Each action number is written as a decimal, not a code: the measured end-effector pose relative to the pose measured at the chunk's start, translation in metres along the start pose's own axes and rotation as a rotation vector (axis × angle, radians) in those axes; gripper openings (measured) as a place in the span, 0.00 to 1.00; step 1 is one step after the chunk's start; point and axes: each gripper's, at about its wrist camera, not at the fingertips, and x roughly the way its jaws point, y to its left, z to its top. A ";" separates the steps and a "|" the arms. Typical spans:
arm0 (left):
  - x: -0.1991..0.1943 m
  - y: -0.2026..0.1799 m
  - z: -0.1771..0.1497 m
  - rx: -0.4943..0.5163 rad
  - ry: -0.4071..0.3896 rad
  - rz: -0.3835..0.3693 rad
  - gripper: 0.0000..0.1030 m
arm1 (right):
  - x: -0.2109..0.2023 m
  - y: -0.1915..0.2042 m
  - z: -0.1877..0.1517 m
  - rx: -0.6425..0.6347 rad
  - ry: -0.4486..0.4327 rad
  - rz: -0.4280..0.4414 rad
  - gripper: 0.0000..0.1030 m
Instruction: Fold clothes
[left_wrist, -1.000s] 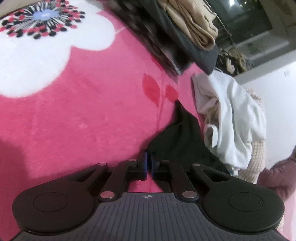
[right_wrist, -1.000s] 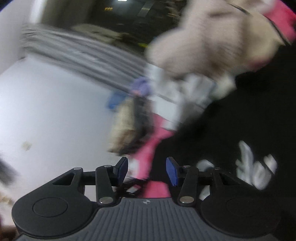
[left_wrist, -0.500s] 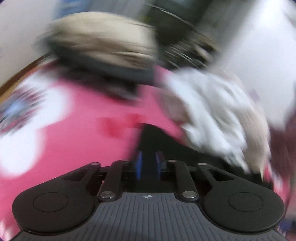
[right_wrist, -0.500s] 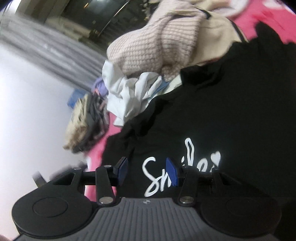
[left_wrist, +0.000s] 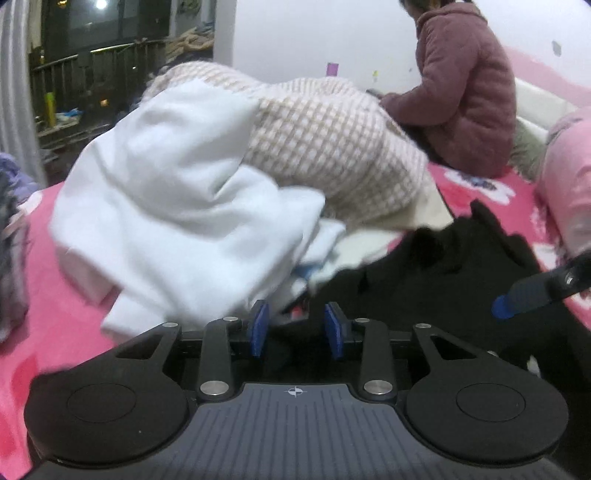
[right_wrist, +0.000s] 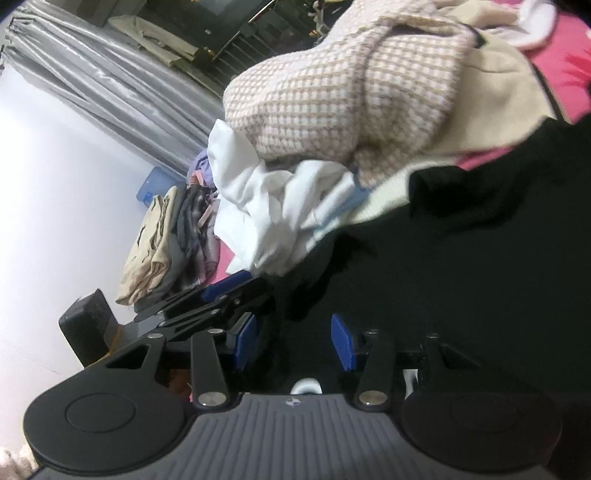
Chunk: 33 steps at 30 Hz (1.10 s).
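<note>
Black T-shirt (left_wrist: 461, 280), spread on the pink bed (left_wrist: 55, 332) just beside a heap of unfolded laundry: white garment (left_wrist: 177, 206) touching its edge, checked knit (left_wrist: 332, 147) piled on top of that. No longer pinched by the left hand-held gripper (left_wrist: 295, 328). A second ago clamped on a dark corner of the cloth with pads pressed together; now jaws just parted, blue pads apart, black fabric lying below and between them but not squeezed. Also swung round from the flowered blanket to face the laundry heap and a seated person in a mauve jacket (left_wrist: 461, 92). Right hand-held gripper (right_wrist: 295, 343) half spread as before, nothing gripped, now low over the shirt's dark body with only a scrap of white print showing under it; left tool visible close alongside. Likely meaning: one corner placed and released, next edge of the shirt to be picked for the following fold. Folded stack (right_wrist: 166, 243) waiting near the bed's edge.
</note>
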 end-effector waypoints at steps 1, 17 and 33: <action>0.008 0.005 0.006 -0.014 0.009 -0.009 0.32 | 0.005 0.001 0.003 -0.001 0.002 0.008 0.47; 0.166 0.124 0.083 -0.413 0.100 0.287 0.24 | 0.018 -0.053 -0.007 0.134 0.020 -0.084 0.47; 0.010 0.075 0.015 -0.189 0.013 -0.016 0.50 | 0.085 -0.039 0.055 0.162 0.110 0.023 0.51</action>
